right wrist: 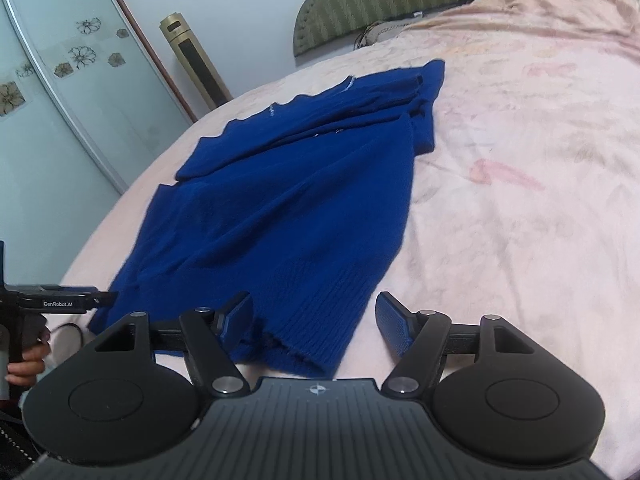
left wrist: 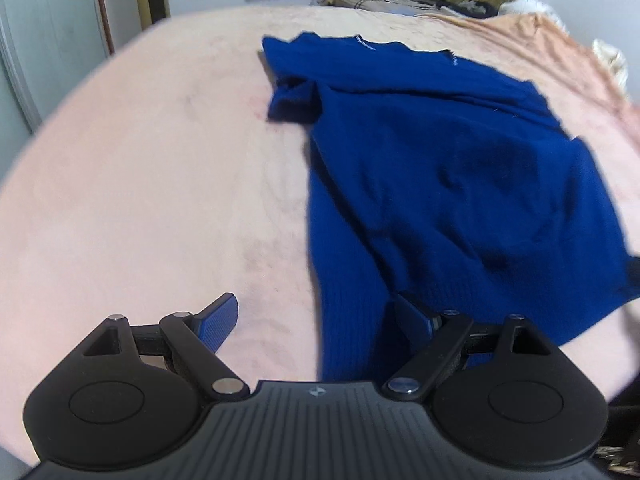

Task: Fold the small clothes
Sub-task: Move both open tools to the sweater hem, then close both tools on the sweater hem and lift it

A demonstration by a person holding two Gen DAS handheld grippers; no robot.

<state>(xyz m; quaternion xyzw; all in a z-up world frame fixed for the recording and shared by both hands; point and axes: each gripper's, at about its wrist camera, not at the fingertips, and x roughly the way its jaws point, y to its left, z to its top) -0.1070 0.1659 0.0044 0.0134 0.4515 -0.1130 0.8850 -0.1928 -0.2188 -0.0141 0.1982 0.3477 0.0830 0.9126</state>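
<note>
A dark blue knit sweater [left wrist: 452,168] lies spread on a pink bedspread [left wrist: 152,184], its sleeves folded in near the collar. It also shows in the right wrist view [right wrist: 280,208], ribbed hem nearest me. My left gripper [left wrist: 320,316] is open over the hem's left corner, the right finger above the cloth, the left finger over bare bedspread. My right gripper [right wrist: 316,320] is open over the hem's right corner. The left gripper's body [right wrist: 52,300] shows at the left edge of the right wrist view.
A green padded headboard [right wrist: 384,0] stands at the bed's far end. A gold tower fan [right wrist: 196,60] and a sliding mirrored door with flower decals [right wrist: 60,80] stand on the left. Loose items [left wrist: 400,0] lie at the bed's head.
</note>
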